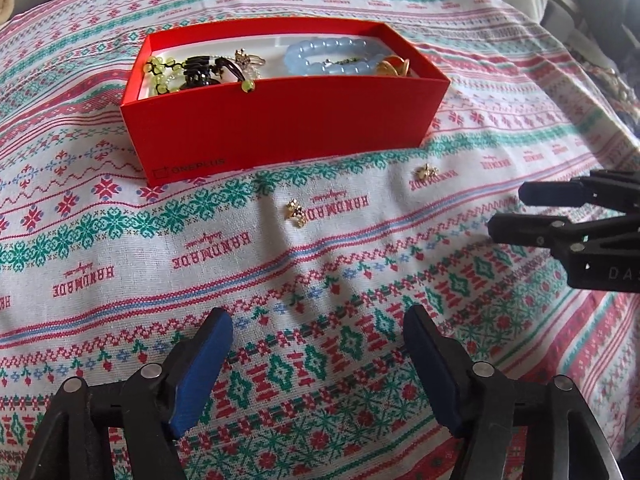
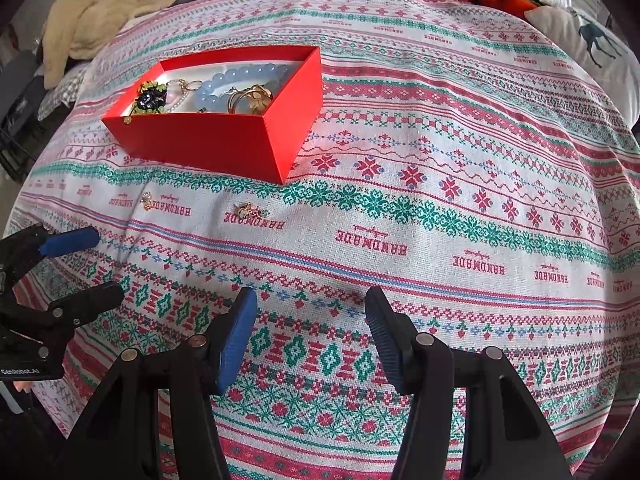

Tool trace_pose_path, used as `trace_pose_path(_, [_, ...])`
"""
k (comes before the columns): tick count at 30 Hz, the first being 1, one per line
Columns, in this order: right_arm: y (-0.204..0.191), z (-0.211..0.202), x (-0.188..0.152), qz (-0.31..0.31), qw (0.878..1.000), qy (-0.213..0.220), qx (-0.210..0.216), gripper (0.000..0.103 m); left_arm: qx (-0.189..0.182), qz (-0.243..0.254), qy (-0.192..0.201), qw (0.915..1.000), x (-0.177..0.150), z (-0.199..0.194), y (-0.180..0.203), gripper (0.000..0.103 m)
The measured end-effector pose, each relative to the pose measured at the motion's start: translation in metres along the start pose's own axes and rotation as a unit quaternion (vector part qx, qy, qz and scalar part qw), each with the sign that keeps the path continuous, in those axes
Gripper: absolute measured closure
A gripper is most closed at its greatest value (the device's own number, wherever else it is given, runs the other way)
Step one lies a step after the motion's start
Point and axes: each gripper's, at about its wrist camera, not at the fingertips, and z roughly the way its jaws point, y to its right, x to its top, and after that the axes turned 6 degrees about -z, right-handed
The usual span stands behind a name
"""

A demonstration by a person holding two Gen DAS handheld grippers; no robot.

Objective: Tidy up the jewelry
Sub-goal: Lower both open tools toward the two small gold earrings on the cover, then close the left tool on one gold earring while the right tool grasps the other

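We hold two grippers above a patterned cloth [image 1: 360, 264] spread over what looks like a bed. The left gripper [image 1: 318, 360] has its blue-padded fingers apart, holding nothing. The right gripper [image 2: 310, 336] is likewise spread wide and empty.

A red box [image 1: 288, 128] sits farther back on the cloth, its long axis running left to right across the left view, its open top facing up. Inside lie a blue bead bracelet [image 1: 332, 58], gold rings [image 1: 394, 68] and a dark beaded piece [image 1: 200, 74].

Two small gold earrings remain outside, just in front of the box: one earring [image 1: 297, 212] ahead of our left fingers, the other earring [image 1: 426, 171] off to the right. They are too small to tell which way they point.

We judge the main risk to be pinching soft cloth along with an earring, dragging folds and flicking the other piece away. A yellow bead [image 1: 248, 87] hanging over the box's near wall could also snag.
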Motion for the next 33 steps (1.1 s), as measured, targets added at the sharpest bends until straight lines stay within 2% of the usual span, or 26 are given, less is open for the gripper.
trace_pose_path(4, [0.002, -0.001, 0.0, -0.001, 1.0, 0.0, 0.0, 0.044, -0.004, 0.008, 0.007, 0.9999, 0.0, 0.002, -0.002, 0.04])
trace_pose_path(9, [0.001, -0.001, -0.002, -0.006, 1.0, -0.002, -0.002, 0.044, -0.022, 0.023, 0.018, 0.9993, -0.001, 0.006, -0.002, 0.055])
trace_pose_path(13, [-0.003, -0.002, -0.001, -0.009, 1.0, -0.001, -0.002, 0.044, -0.019, 0.04, 0.026, 0.9987, -0.002, 0.008, 0.003, 0.061])
trace_pose_path(16, [-0.006, -0.001, 0.0, -0.013, 1.0, -0.001, -0.002, 0.044, -0.014, 0.028, 0.03, 0.9991, 0.004, 0.011, 0.001, 0.064])
trace_pose_path(21, [-0.01, 0.0, 0.002, -0.019, 1.0, -0.003, -0.004, 0.044, -0.004, 0.001, 0.038, 0.9993, 0.016, 0.018, -0.006, 0.075])
trace_pose_path(28, [-0.009, 0.002, 0.004, -0.017, 1.0, -0.004, -0.006, 0.044, 0.012, -0.013, 0.046, 0.9988, 0.027, 0.024, -0.006, 0.08])
trace_pose_path(33, [-0.009, 0.004, 0.006, -0.017, 1.0, -0.002, -0.008, 0.044, 0.04, -0.025, 0.046, 0.9978, 0.031, 0.026, -0.007, 0.098])
